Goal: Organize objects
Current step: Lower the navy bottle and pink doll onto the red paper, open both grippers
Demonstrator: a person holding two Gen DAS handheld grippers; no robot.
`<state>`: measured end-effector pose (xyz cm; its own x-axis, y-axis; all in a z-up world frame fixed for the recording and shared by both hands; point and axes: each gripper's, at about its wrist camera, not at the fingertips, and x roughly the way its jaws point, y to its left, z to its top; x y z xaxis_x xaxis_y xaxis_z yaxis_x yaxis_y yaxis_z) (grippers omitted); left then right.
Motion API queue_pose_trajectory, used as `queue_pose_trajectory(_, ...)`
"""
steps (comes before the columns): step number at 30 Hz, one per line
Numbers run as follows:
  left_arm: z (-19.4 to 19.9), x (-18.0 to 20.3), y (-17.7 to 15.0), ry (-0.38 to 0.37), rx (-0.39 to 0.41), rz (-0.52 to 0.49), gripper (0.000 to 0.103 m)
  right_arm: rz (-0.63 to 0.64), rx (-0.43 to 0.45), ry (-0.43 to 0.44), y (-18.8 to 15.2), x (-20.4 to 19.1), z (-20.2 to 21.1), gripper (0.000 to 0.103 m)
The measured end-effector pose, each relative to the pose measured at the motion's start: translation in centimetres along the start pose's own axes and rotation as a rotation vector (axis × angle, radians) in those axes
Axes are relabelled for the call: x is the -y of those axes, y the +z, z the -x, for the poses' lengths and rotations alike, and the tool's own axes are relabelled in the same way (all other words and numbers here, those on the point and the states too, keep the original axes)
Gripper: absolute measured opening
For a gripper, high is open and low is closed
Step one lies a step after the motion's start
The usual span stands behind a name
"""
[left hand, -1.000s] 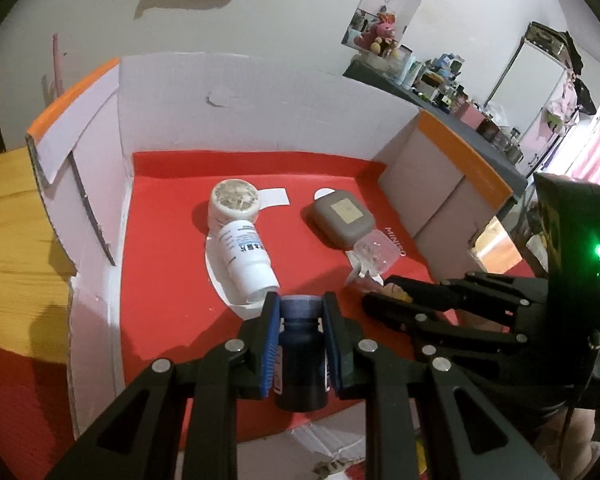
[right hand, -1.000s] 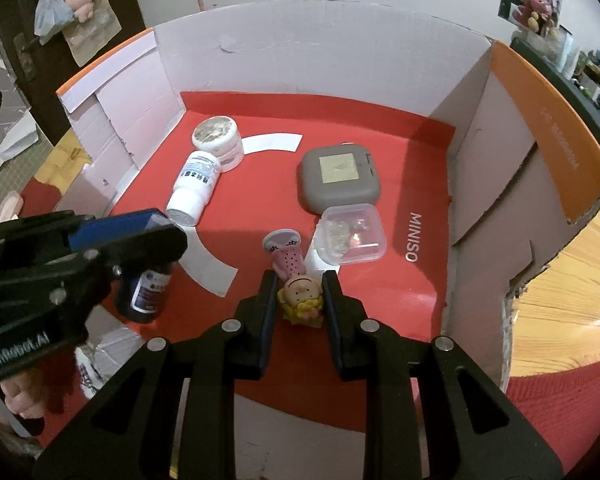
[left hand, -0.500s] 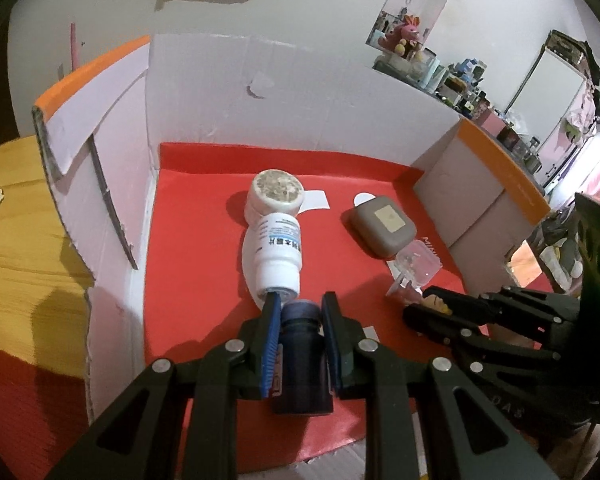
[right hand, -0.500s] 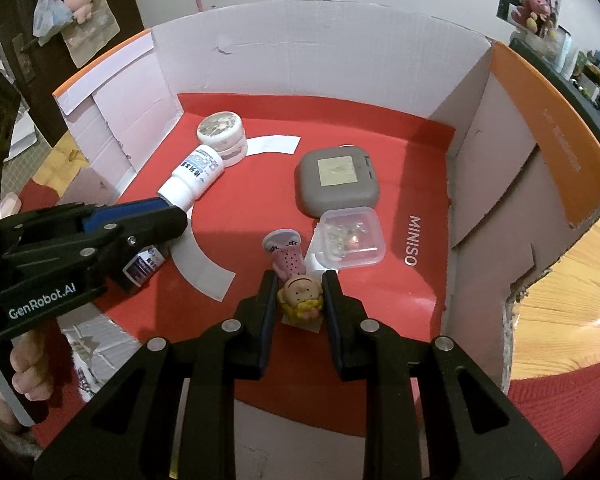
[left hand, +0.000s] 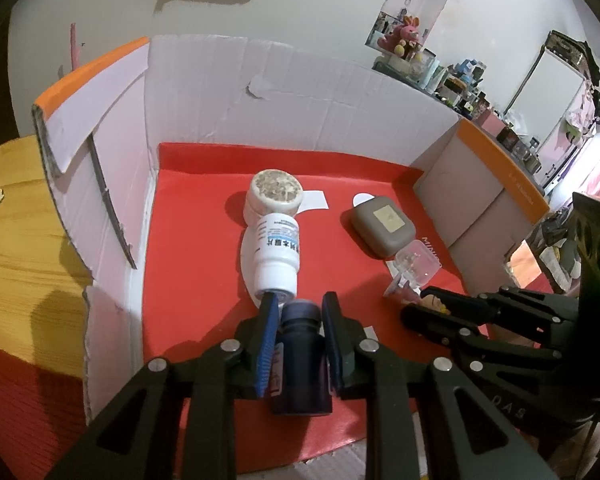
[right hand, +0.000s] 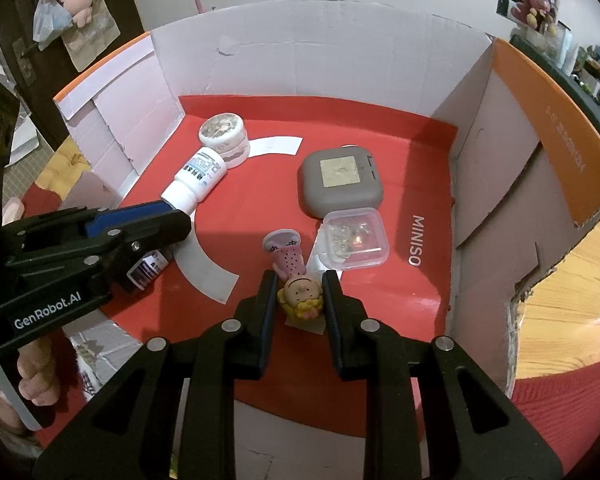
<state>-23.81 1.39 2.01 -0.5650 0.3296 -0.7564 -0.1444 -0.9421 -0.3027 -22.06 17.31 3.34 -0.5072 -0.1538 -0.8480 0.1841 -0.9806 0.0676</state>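
Note:
My left gripper [left hand: 299, 312] is shut on a dark blue bottle [left hand: 300, 364], low over the red floor of a cardboard box [left hand: 204, 292]; the bottle's label shows in the right wrist view [right hand: 148, 270]. Its cap is close to the cap of a white pill bottle [left hand: 278, 254] that lies on its side. My right gripper [right hand: 299, 292] is shut on a small doll figure [right hand: 300, 294] with a pink dress, at the box's front middle.
A round white jar [left hand: 274, 196], a grey square case [left hand: 382, 226] and a clear plastic box [right hand: 354, 238] lie on the red floor. White and orange cardboard walls [right hand: 312, 60] enclose three sides. A wooden table [left hand: 16, 240] lies outside on the left.
My left gripper has moved forward into the box with the blue bottle, up to the white pill bottle, which has turned a little. My right gripper has stayed in place.

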Motion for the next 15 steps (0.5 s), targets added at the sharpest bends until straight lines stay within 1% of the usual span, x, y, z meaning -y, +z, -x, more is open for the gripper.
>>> queue_pose_trajectory(3,0.07,-0.05,0.06,0.000,0.000,0.001,0.024,-0.001,0.000,0.002,-0.05,-0.01,0.00,0.022)
queue_pose_trajectory(7,0.09,-0.21,0.10,0.012,0.004,0.003,0.030,-0.002,0.001,0.003,-0.05,0.05,0.04,0.022)
queue_pose_trajectory(15,0.09,-0.50,0.22,0.015,0.007,0.008,0.031,-0.005,0.003,0.006,-0.03,0.09,0.15,0.022)
